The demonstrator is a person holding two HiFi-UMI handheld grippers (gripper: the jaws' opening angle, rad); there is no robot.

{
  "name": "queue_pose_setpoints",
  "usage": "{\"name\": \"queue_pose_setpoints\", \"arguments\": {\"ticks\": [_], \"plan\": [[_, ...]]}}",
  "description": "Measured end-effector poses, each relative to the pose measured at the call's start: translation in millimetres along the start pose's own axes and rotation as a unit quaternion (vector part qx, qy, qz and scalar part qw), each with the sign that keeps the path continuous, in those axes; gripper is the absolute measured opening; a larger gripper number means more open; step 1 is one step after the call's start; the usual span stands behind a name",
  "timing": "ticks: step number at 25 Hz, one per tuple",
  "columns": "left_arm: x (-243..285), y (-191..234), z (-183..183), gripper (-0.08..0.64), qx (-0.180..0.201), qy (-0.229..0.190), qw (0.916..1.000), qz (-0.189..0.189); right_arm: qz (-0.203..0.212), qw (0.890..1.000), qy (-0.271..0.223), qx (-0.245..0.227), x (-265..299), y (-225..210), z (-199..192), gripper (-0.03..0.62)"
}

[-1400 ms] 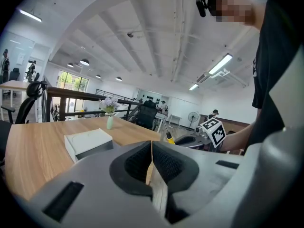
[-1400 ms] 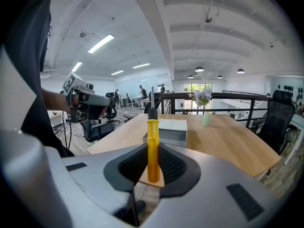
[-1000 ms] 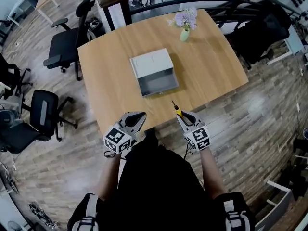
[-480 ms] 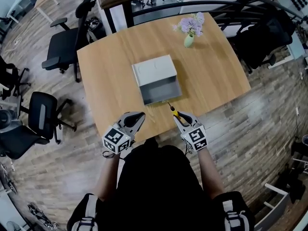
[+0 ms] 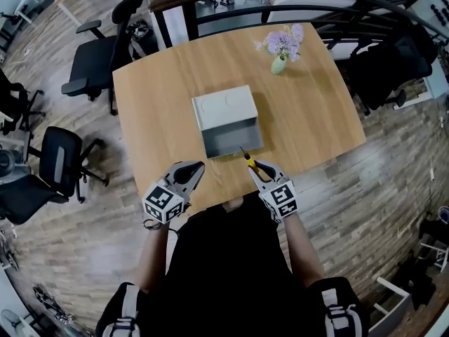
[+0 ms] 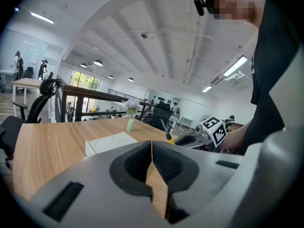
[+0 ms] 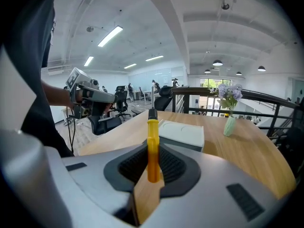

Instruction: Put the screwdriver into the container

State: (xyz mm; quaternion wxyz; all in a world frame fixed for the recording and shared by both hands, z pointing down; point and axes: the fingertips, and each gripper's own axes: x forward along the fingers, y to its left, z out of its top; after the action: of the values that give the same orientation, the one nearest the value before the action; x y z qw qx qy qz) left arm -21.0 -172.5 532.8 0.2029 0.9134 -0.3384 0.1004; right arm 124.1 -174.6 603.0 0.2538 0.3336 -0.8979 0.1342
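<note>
You're pinching the light, stiff screwdriver [image 5: 246, 159] by its slick yellow handle in the right gripper [image 5: 255, 170]; left gripper [image 5: 194, 169] closed, empty; container [image 5: 231, 140] at 11 o'clock.

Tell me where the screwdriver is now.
Head view, right of centre: the screwdriver is clamped in the right gripper, its tip at the near edge of the open grey container.

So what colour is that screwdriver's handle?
The screwdriver has a yellow handle, black toward the shaft; clearest in the right gripper view.
</note>
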Motion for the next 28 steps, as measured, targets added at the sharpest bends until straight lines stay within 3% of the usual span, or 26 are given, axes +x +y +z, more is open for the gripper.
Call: {"name": "queue_pose_setpoints", "arguments": {"ticks": [6, 12, 22, 28], "plan": [[7, 14, 9, 0.028, -0.028, -0.017, 0.9970, 0.070, 0.063, 0.996, 0.012, -0.057, 21, -26, 19, 0.083], [11, 26, 9, 0.028, -0.057, -0.031, 0.9881, 0.139, 0.115, 0.987, 0.021, -0.109, 44, -56, 36, 0.083], [13, 28, 12, 0.028, -0.087, -0.053, 0.9730, 0.207, 0.209, 0.961, 0.050, -0.175, 82, -42, 33, 0.083], [-3, 28, 1, 0.028, -0.100, -0.059, 0.9655, 0.233, 0.239, 0.946, 0.077, -0.203, 104, -30, 17, 0.083]]}}
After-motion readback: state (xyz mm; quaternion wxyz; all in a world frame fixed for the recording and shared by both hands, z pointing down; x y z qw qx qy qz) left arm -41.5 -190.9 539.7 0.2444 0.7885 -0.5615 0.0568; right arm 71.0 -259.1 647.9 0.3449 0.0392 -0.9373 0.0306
